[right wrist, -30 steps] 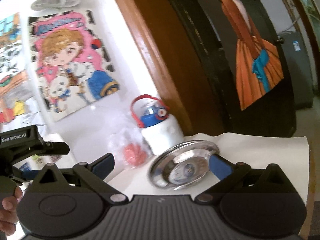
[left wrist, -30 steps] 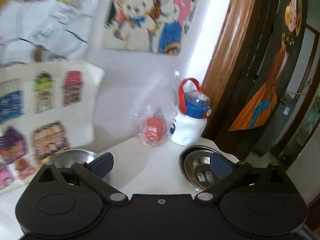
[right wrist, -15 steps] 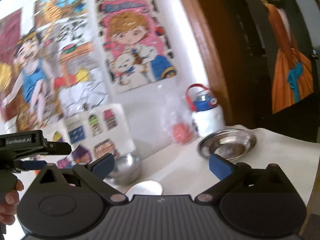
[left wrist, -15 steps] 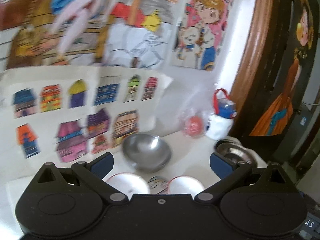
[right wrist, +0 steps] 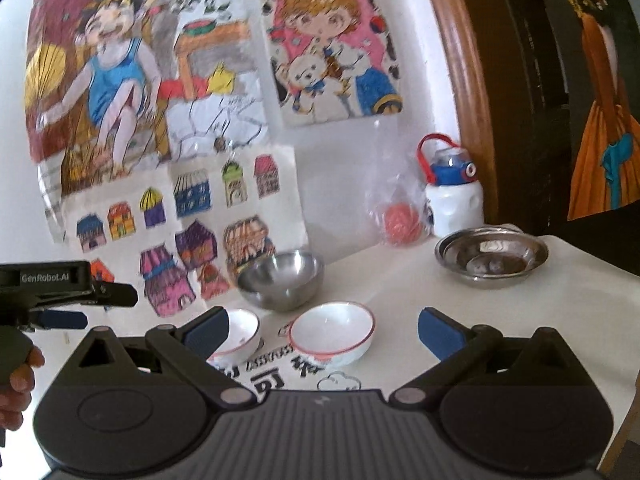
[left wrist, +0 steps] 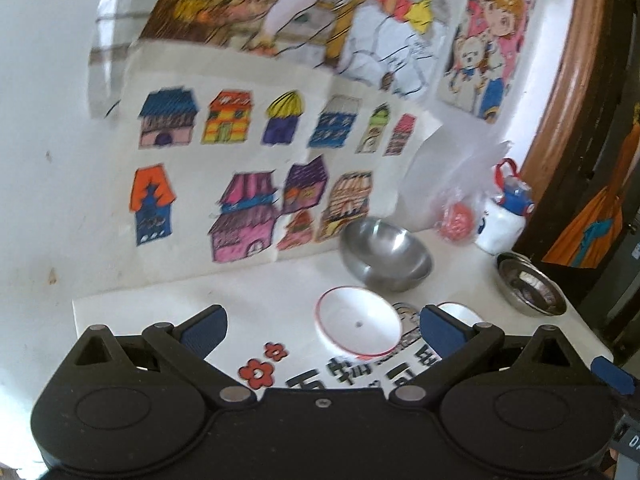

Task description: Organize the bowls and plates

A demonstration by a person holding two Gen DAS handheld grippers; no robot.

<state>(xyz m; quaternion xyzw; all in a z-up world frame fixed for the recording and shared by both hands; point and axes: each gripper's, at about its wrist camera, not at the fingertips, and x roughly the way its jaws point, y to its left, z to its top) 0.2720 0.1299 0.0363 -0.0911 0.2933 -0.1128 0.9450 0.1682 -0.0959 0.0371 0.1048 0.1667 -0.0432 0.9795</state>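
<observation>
On the white tabletop, the steel bowl is serving as the reference point, sitting close to the wall under the sheet of house drawings.

Just in front of the steel bowl, the larger white bowl with a red rim is resting upright. To its left in the right wrist view, the smaller white bowl is standing partly behind a blue pad; in the left wrist view the same smaller white bowl is showing only as a sliver, while the larger white bowl is fully exposed.

Well to the right of the steel bowl, near the tabletop's end, the steel plates are lying stacked; the stacking is legible only from the right wrist. Behind them, against the wall, a white bottle with a blue-and-red lid is standing, with a bagged pink ball just beside it.

The left tool is hovering with fingers spread wide, gripping nothing. The right tool is likewise spread and empty. Only the right wrist view is showing the left tool from outside, at far left, with a person's hand on its handle.
</observation>
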